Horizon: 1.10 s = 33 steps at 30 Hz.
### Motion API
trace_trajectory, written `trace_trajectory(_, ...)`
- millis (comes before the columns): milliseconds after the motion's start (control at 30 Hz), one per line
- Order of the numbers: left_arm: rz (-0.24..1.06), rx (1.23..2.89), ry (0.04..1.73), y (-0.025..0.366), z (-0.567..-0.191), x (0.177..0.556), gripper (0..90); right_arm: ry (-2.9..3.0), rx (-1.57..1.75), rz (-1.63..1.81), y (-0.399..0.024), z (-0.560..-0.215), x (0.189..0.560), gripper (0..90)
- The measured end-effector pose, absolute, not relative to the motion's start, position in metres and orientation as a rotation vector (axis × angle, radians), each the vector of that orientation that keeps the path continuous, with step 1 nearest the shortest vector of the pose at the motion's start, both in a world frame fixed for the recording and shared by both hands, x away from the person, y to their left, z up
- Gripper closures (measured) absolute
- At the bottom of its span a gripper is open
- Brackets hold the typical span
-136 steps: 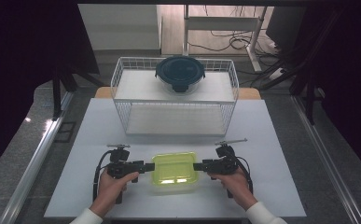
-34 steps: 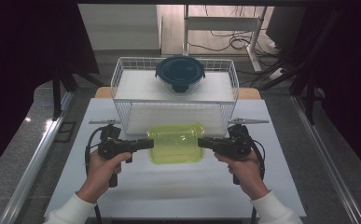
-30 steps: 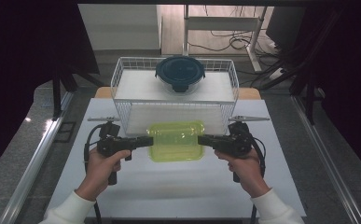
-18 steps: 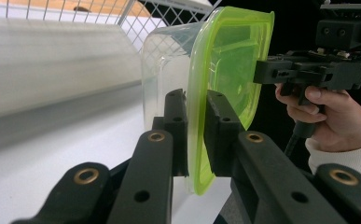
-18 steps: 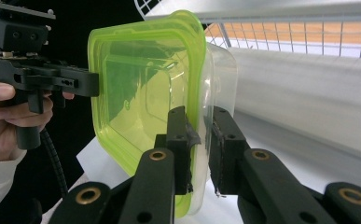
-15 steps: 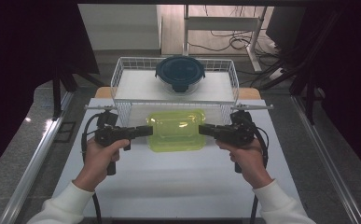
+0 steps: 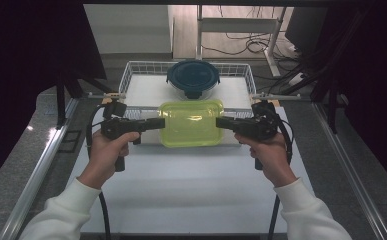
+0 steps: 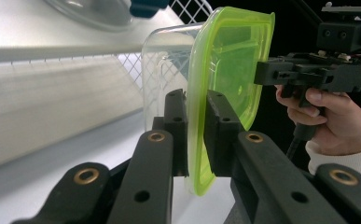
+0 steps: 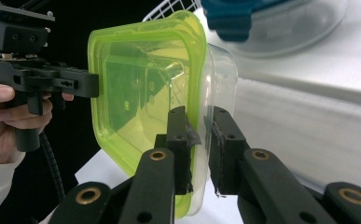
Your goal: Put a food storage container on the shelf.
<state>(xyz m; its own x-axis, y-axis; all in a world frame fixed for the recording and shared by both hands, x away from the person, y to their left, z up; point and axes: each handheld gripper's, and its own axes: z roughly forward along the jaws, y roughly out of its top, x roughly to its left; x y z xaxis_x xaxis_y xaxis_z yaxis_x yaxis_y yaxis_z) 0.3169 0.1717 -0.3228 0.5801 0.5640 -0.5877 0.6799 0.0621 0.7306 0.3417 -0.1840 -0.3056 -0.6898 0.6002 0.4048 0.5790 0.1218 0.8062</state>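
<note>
The left gripper [image 7: 158, 123] and right gripper [image 7: 220, 122] each clamp an opposite rim of the green-lidded box [image 7: 191, 122], jaws nearly closed on it. The box hangs above the tabletop [image 7: 191, 185], at the near wall of the wire basket [image 7: 131, 75], which holds a blue-lidded bowl [image 7: 193, 77].

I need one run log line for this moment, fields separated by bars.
left tongs: shut on green-lidded container | right tongs: shut on it | container: above table, at wire basket front | basket: blue-lidded bowl

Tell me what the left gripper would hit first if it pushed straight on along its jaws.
The left gripper is already clamped on the green-lidded container's rim, so the container itself. Beyond it the line runs toward the right gripper on the opposite rim.
</note>
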Motion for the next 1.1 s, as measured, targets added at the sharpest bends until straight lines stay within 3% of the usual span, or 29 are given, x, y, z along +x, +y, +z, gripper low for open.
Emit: trace_trajectory(1100,-0.099,1.598,1.053,0.179,-0.259,0.380,81.0,2.287,1.233,1.668,-0.176,-0.240,0.396,78.7)
